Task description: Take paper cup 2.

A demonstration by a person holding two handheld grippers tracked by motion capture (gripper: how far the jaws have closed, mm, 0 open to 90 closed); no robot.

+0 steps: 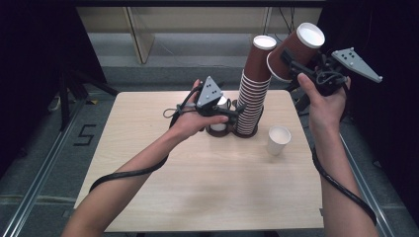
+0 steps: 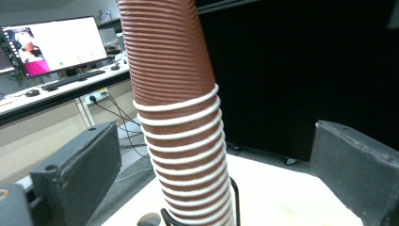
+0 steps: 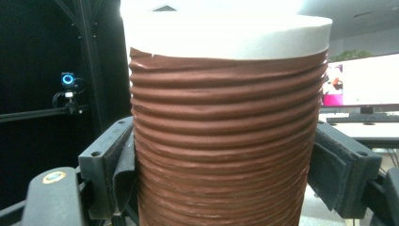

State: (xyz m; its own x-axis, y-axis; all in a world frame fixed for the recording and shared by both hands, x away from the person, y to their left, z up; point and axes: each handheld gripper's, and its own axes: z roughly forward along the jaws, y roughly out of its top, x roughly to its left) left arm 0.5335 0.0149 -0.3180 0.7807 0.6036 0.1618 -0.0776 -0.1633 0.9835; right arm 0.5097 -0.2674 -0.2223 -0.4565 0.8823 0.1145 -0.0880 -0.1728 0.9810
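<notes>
A tall stack of upside-down brown ribbed paper cups [image 1: 254, 94] [image 2: 179, 117] stands in a black ring holder at the middle of the table and leans slightly right. My left gripper [image 1: 236, 109] [image 2: 211, 179] is open at the lower part of the stack. Its jaws stand on either side with a gap to each. My right gripper [image 1: 296, 60] [image 3: 226, 179] is raised at the upper right, shut on a single brown cup [image 1: 296, 47] [image 3: 226, 117]. That cup is tilted beside the stack's top, white base up.
A white paper cup [image 1: 278, 140] stands upright on the wooden table [image 1: 197, 187], right of the stack. Another cup in a dark ring [image 1: 219, 127] sits just left of the stack, partly behind my left hand. Dark curtains flank the table.
</notes>
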